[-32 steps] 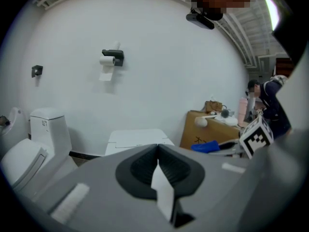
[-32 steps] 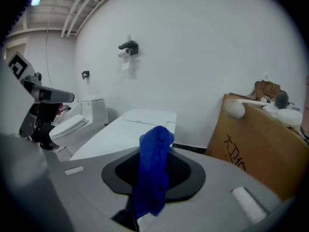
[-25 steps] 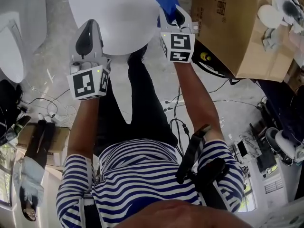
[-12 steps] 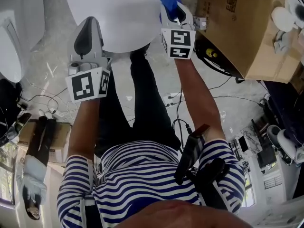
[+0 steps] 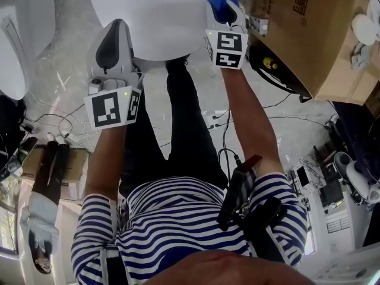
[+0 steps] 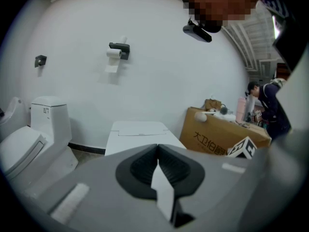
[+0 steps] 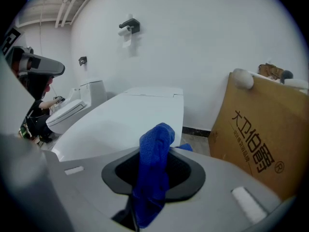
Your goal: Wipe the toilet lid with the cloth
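Cloth (image 7: 153, 170), blue, is clamped in the right hand-held gripper (image 5: 227, 8) at the top right of the frame, right by the white toilet lid (image 5: 151, 16). Left hand-held gripper (image 5: 114, 37) is closed up with nothing in it, by the lid's lower left edge.

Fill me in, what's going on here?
A person in a striped shirt stands over a closed white toilet lid with a gripper in each hand. The right gripper has its fingers shut on a blue cloth at the lid's right edge, next to a cardboard box. The left gripper is shut on nothing at the near edge. Whether the cloth touches the lid is unclear.
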### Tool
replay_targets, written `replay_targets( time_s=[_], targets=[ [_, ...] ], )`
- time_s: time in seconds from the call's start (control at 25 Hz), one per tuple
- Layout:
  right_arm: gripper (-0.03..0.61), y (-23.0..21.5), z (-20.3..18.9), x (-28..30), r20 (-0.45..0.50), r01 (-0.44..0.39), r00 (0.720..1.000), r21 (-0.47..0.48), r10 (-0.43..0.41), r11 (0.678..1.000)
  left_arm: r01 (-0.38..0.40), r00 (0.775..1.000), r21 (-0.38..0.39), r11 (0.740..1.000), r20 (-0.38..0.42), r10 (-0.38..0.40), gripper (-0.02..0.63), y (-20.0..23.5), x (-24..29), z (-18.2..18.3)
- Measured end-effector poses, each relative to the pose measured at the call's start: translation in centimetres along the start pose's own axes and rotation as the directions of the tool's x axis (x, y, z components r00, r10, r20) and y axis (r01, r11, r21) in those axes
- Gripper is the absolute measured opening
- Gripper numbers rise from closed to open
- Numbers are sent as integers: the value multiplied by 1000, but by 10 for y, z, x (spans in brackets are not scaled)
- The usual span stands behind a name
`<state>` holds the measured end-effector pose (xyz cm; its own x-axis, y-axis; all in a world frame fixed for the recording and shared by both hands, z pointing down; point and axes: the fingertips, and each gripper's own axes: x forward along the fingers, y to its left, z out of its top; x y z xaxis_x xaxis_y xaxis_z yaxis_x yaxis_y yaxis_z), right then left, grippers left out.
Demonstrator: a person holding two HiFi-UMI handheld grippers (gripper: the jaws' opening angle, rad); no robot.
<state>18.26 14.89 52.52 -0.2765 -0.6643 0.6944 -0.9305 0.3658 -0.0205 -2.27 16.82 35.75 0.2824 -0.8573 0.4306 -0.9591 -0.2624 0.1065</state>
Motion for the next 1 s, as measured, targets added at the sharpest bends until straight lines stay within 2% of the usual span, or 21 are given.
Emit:
replay_targets(
  time_s=[0.2,0.44,1.0],
  targets=[
    [115,13,3,4,-9,-1,1000,-11,1,1000,-1,1000,-18,1000,-3,1,2,14,-7,-1],
    [115,54,12,15,-14,-37,999,-32,37,999,-18,1000,-29,999,2,18,2,41,-18,-1],
    [115,185,35,37,-22,-173,985,-109,171,979,-46,999,-59,997,7,46,2,107,-49,-4]
  ],
)
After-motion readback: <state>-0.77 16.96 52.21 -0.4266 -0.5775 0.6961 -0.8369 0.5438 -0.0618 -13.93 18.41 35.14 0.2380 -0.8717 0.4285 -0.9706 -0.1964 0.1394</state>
